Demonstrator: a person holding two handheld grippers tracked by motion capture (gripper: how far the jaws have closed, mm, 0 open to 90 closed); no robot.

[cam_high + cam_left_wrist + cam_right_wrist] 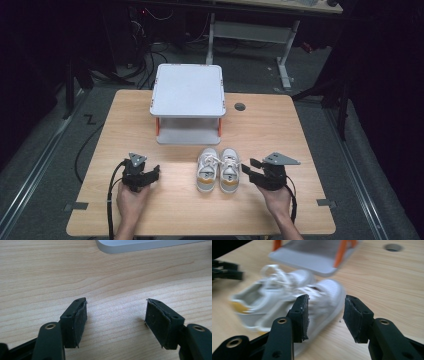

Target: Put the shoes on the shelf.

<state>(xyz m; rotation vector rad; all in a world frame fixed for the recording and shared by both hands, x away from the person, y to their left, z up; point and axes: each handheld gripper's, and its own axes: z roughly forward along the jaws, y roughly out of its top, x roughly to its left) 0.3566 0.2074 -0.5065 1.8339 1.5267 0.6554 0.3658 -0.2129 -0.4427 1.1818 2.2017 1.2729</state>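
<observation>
1. Near the front edge of the wooden tabletop (260, 125), slightly right of its middle, a pair of white sneakers (217, 170) stands side by side, toes pointing toward the far edge, yellow-tan patches at the heels; just beyond their toes stands a white two-tier shoe rack (188, 102) with orange posts, reaching back to the far edge.
2. Right gripper (251, 170) hovers just right of the pair, its jaws parted about halfway with nothing between them; the right gripper view looks past the black pads (301, 315) at the nearer sneaker, blurred, close but apart from it.
3. Left gripper (154, 172) sits toward the front left corner, well apart from the shoes; its jaws are also about half open and empty, with bare wood between them and the rack's lower shelf edge (140, 245) farther ahead.
4. Judgement on the step in hand: the shoes look set to go onto the rack; for a sound grip, each gripper should pinch one shoe by the collar or heel wall, pads square to the sidewall, clear of the loose laces; lift level, keep the toes forward, and slide each into the lower shelf gap without knocking the orange posts.
5. Writing: no brand, label or lettering can be read on the shoes, rack or grippers.
</observation>
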